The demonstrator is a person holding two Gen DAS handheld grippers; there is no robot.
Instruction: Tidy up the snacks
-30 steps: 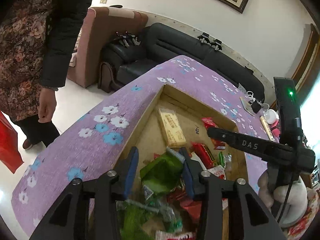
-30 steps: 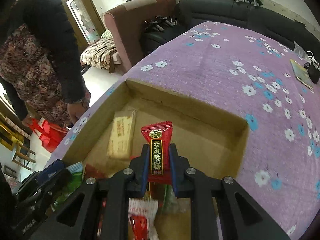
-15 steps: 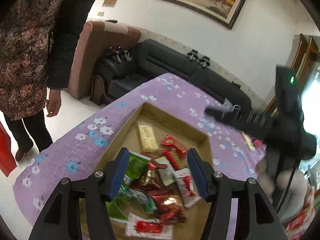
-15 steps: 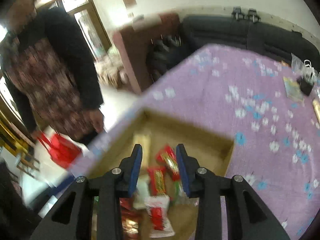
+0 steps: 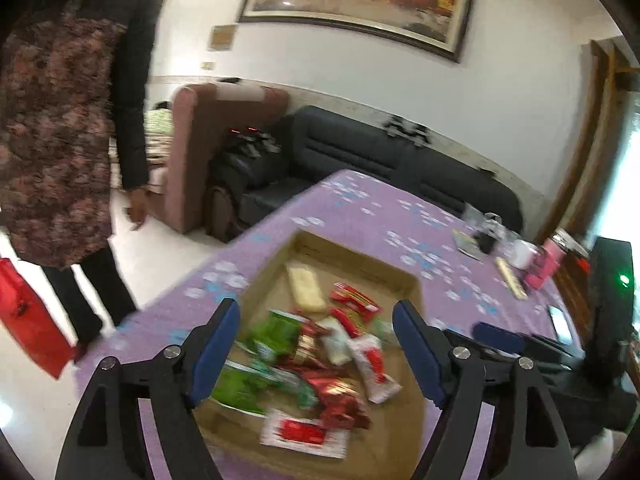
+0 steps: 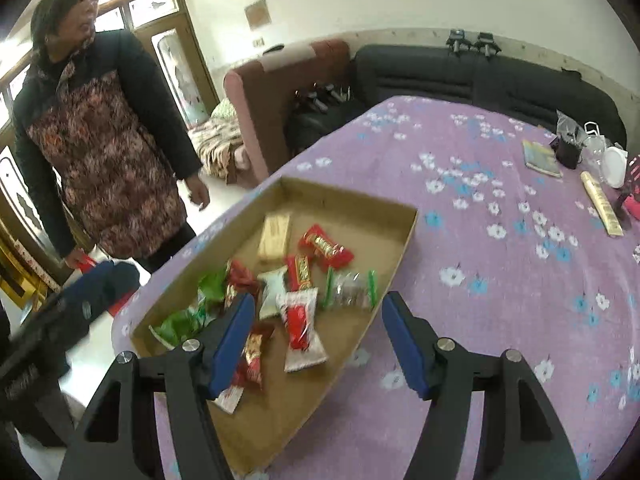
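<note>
A shallow cardboard tray (image 6: 404, 236) (image 5: 400, 280) lies on the purple flowered tablecloth (image 6: 500, 280). Inside lie several snacks: a tan biscuit bar (image 6: 274, 233) (image 5: 306, 290), red candy packets (image 6: 326, 246) (image 5: 354, 299), a red-and-white packet (image 6: 301, 326) (image 5: 372, 362), green wrappers (image 6: 188, 312) (image 5: 276, 330) and a clear packet with green ends (image 6: 352, 290). My left gripper (image 5: 316, 344) is open and empty, raised above the tray. My right gripper (image 6: 318, 340) is open and empty, raised above the tray's near right edge. The left gripper shows in the right wrist view (image 6: 80, 300).
A person in a floral vest (image 6: 100, 152) stands left of the table near a red bag (image 5: 28, 320). A black sofa (image 6: 480, 76) and a pink armchair (image 6: 288, 92) stand behind. A booklet (image 6: 542, 158), cups and a long box (image 6: 602, 202) sit at the table's far right.
My right gripper let go of the red candy packet into the tray and opened wide. Both grippers rose and pulled back from the tray. The left gripper opened wider.
</note>
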